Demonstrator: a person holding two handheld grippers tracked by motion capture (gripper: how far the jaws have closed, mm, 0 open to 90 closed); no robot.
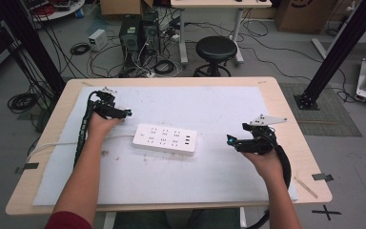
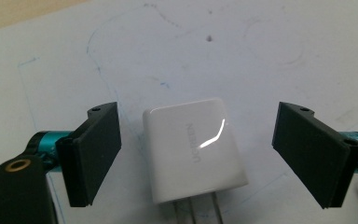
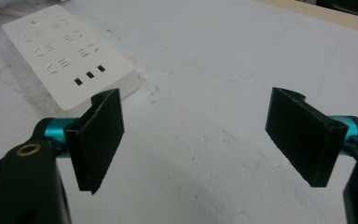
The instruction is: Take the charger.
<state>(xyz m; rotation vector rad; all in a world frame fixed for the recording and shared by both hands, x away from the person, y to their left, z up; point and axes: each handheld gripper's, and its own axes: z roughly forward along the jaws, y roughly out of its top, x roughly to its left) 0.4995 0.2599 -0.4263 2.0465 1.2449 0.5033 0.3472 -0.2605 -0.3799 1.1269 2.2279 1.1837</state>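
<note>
Straddling the white USB charger (image 2: 193, 149), the left gripper (image 2: 198, 154) has its jaws spread wide, one pad on each side of the charger body and clear of it on both sides. The charger lies flat on the white table cover (image 1: 228, 171), logo face up, its metal prongs (image 2: 196, 210) pointing back toward the gripper. Nothing is gripped yet.

The work in hand looks like picking up the charger and plugging it into the white power strip (image 1: 165, 139). Judged progress: approach done, grasp not made, lift, turn and insertion all left.

In the high view the left gripper (image 1: 126, 113) sits just left of and slightly behind the strip, so the carry would be short. The right gripper (image 1: 230, 141) hovers right of the strip with jaws spread and empty; in its own view the strip's near corner (image 3: 74, 105) lies just beyond its left pad.

Room:
- strip sits mid-table, well away from every table edge (image 1: 171, 207)
- cover around the strip is bare, open on all sides
- strip's white cord (image 1: 57, 144) trails off leftward, passing under the left forearm; possible snag there
- the right gripper is free to steady the strip during insertion
</note>
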